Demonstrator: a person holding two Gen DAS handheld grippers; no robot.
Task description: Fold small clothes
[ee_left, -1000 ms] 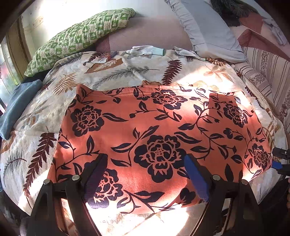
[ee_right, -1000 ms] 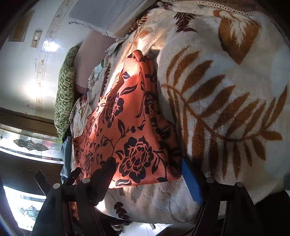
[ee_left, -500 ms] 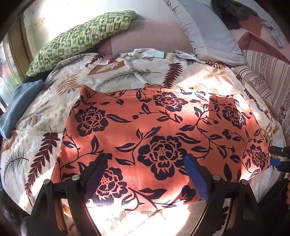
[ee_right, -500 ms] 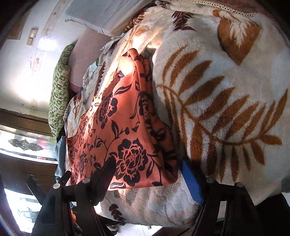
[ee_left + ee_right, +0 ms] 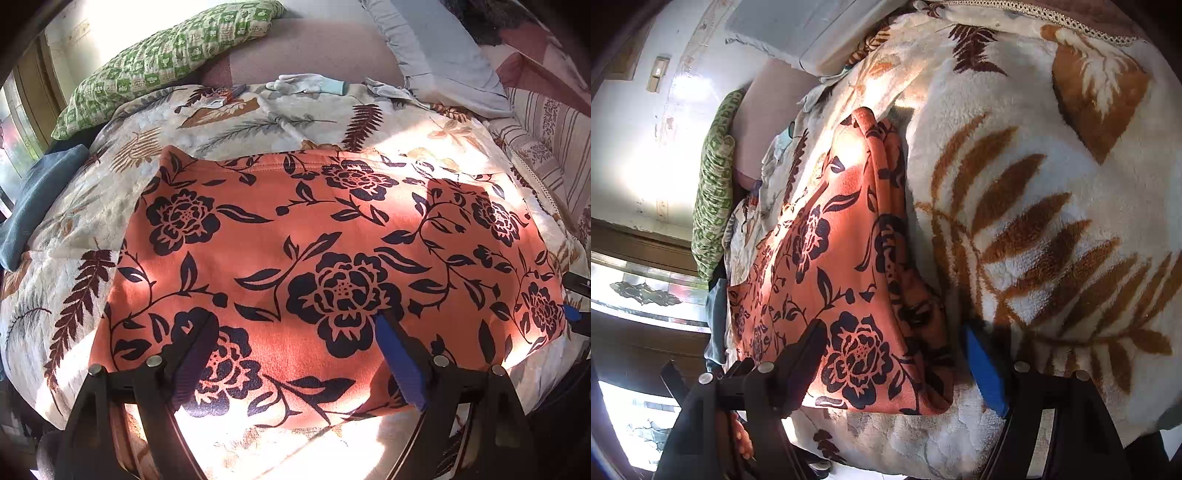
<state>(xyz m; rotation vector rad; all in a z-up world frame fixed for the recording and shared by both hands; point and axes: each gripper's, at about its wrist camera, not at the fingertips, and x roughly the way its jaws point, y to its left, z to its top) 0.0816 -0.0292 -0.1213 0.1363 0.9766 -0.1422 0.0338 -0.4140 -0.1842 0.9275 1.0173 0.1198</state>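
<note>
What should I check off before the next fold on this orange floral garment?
1. Orange floral garment lies spread flat on the leaf-print blanket: ok.
2. Left gripper open, over the garment's near edge: ok.
3. Right gripper open, at the garment's layered side edge: ok.
4. Either gripper gripping cloth: not ok, neither is closed.
5. Far hem straight, no visible wrinkles: ok.
6. Layers at the side edge aligned: cannot tell, partly shadowed.
</note>
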